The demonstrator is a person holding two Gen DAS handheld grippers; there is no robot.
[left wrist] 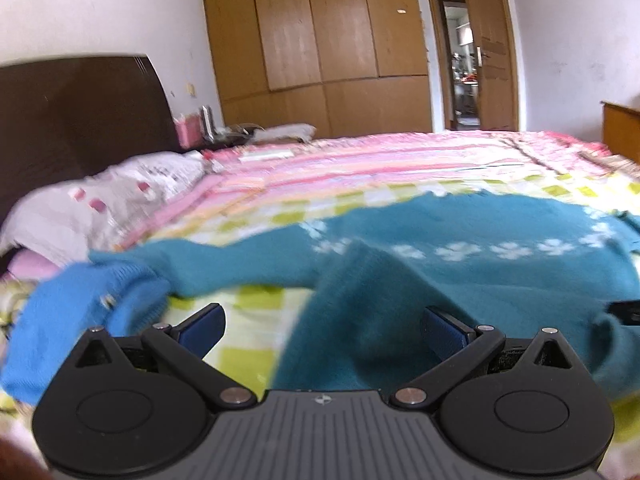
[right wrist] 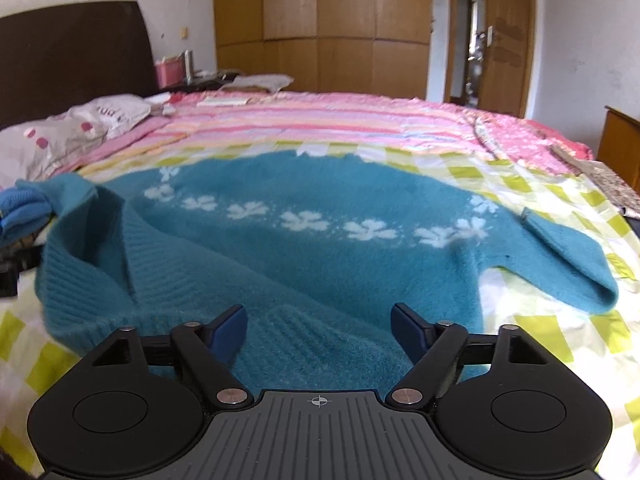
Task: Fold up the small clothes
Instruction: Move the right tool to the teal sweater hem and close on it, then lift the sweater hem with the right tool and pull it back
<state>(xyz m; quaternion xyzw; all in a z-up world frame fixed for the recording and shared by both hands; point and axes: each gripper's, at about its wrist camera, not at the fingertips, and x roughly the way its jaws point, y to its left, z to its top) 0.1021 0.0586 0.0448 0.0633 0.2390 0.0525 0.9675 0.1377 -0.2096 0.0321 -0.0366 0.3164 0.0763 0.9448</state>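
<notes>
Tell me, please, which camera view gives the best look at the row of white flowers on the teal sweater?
The right wrist view: the flower row runs sharply across the teal sweater there. The left wrist view shows the flowers blurred, and a raised fold hides part of the sweater.

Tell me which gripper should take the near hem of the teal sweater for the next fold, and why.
Right, probably. The right gripper is open with the teal sweater and its ribbed hem lying between the fingers. The left gripper, also open, sits at the sweater's side, half over bare bedspread.
</notes>
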